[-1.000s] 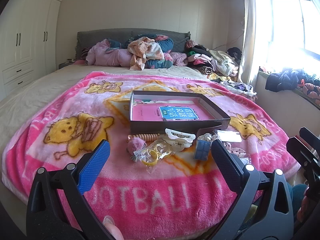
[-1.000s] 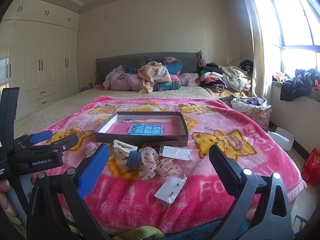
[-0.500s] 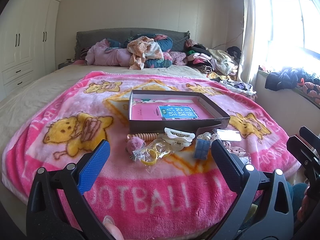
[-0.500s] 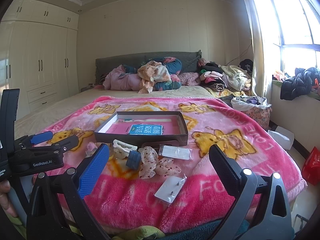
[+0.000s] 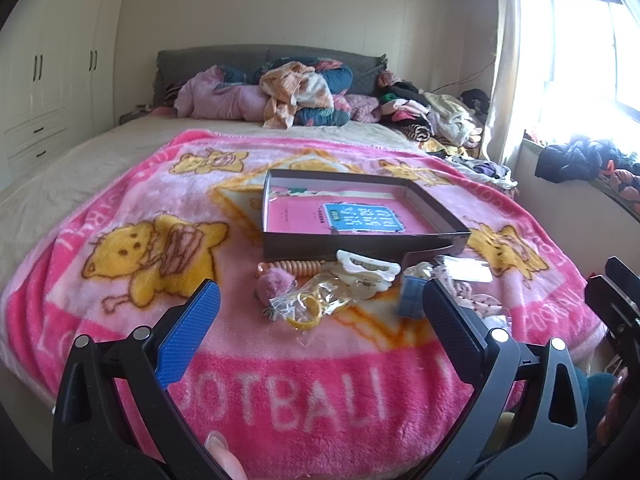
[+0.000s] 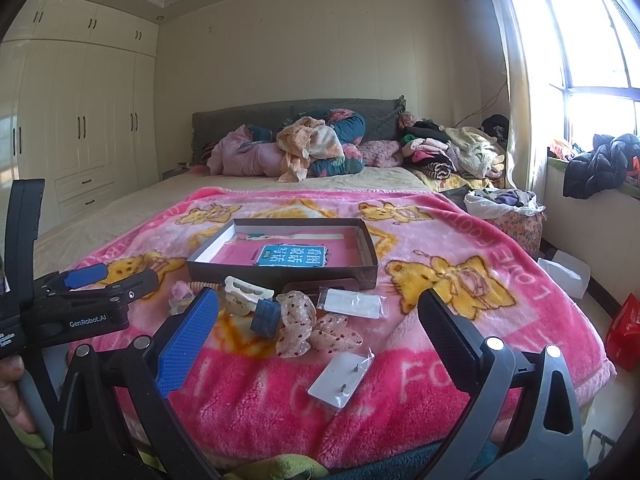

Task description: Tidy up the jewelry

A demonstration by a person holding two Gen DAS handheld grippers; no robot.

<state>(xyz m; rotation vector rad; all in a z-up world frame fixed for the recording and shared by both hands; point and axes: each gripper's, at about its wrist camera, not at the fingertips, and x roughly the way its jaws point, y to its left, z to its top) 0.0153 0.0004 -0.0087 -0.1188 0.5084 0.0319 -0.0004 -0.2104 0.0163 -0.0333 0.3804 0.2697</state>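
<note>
Jewelry (image 5: 320,300): scattered on the pink blanket (image 5: 120,272), right in front of the shallow box's near wall.
Shallow box (image 6: 280,276): sits open on the blanket, a pink book with a blue label inside.
Hair claw (image 5: 368,268): white, touching the box's near wall.
Bagged yellow rings (image 5: 308,306): just nearer than the claw.
Earring card (image 6: 340,376): well nearer than the box.
Left gripper (image 5: 320,320): fingers wide apart, holding nothing, short of the pile.
Right gripper (image 6: 318,332): spread wide too, empty, short of the box.
</note>
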